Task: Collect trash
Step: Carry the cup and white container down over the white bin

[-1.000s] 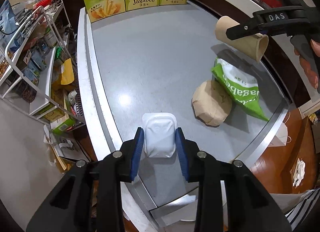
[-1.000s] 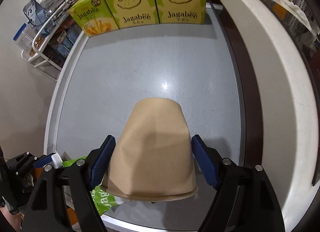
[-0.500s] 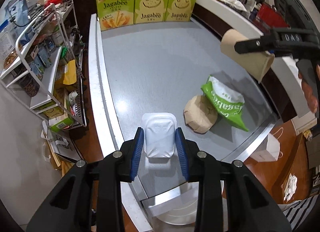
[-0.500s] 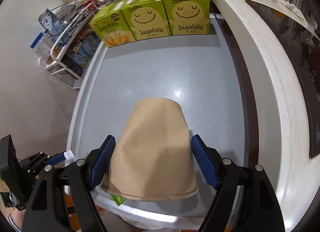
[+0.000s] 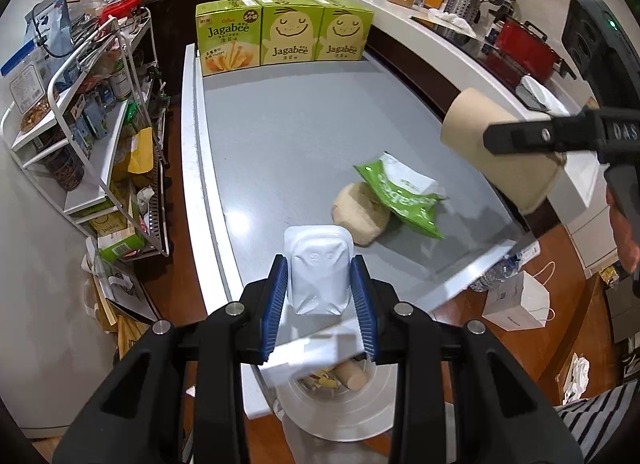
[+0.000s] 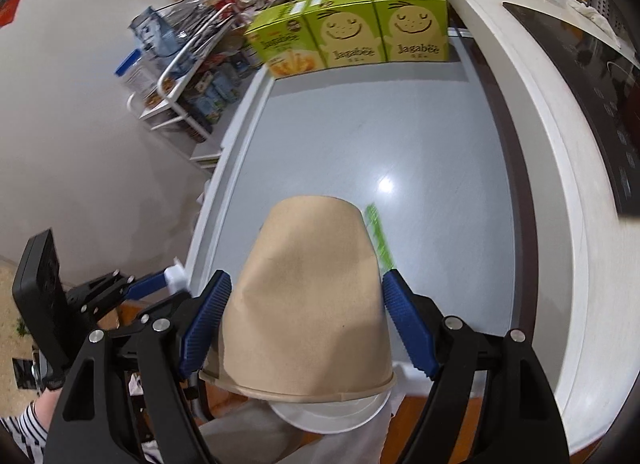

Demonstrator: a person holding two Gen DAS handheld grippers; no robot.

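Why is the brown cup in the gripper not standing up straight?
The brown paper cup is tipped over: the right gripper grips its sides, rim toward the camera, base pointing away over the grey table.

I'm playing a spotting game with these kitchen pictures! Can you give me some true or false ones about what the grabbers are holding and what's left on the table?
1. The left gripper holds a white plastic tub. True.
2. The right gripper is empty. False: it grips a brown paper cup.
3. A green snack bag lies on the grey table, against a crumpled brown cup. True.
4. Five Jagabee boxes stand at the table's far end. False: three.
5. The white bin below the left gripper has nothing inside. False: trash shows in it.
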